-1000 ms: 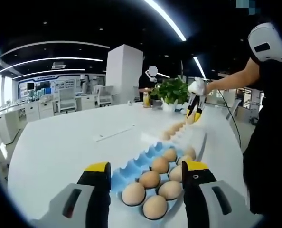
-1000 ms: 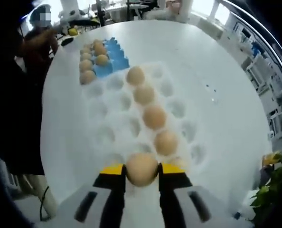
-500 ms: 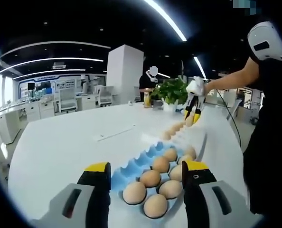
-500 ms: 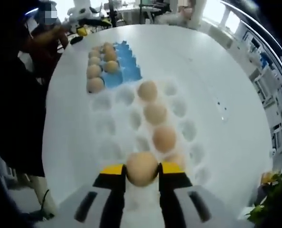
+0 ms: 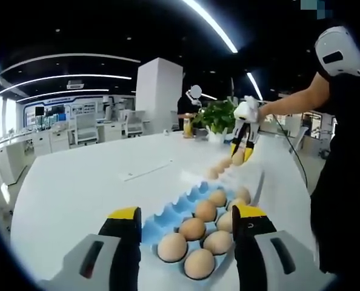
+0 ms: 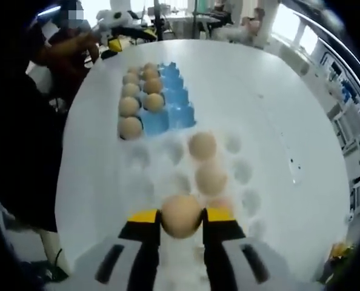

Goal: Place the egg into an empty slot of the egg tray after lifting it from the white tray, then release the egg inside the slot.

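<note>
My right gripper [image 6: 181, 219] is shut on a tan egg [image 6: 181, 216], held above the white tray [image 6: 153, 182], where a few eggs [image 6: 202, 146] still lie in a row. Beyond it sits the blue egg tray [image 6: 171, 103] with several eggs [image 6: 131, 107] along its left side and bare slots on its right. In the left gripper view my left gripper [image 5: 186, 219] stands open over the near end of the blue egg tray [image 5: 168, 215], which holds several eggs [image 5: 192, 229]. Farther off, the right gripper [image 5: 239, 147] carries the egg [image 5: 237, 159] above the white tray [image 5: 225, 171].
Everything rests on a large white table [image 5: 77, 182]. A potted plant [image 5: 217, 116] and a yellow bottle [image 5: 186, 125] stand at its far edge. A person in dark clothes [image 5: 343, 157] stands along the table's right side. Office desks fill the room behind.
My right gripper has carried the egg along the white tray toward the blue egg tray, which now looks nearer. The left gripper has stayed where it was.
</note>
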Available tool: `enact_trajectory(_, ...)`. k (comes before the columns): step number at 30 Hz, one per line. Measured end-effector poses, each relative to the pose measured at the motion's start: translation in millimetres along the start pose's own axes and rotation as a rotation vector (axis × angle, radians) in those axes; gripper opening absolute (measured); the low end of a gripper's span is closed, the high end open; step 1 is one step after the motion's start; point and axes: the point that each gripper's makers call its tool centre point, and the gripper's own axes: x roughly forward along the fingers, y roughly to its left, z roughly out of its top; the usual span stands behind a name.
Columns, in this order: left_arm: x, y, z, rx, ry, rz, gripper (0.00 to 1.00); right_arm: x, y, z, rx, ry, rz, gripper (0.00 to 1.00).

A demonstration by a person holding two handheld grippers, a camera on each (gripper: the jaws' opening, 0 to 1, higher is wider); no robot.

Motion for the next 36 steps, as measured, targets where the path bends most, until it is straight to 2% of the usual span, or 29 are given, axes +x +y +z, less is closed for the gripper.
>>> enact_trajectory(18, -1, 0.9, -1.4, -0.004, -0.001, 0.000, 0.60, 22, 8, 40.5, -0.070, -0.043, 0.052, 0.27)
enact_trajectory(36, -1, 2.3, -3.0, -0.003, 0.008, 0.010, 0.63, 52, 29, 88.3, -0.170, -0.093, 0.127, 0.27)
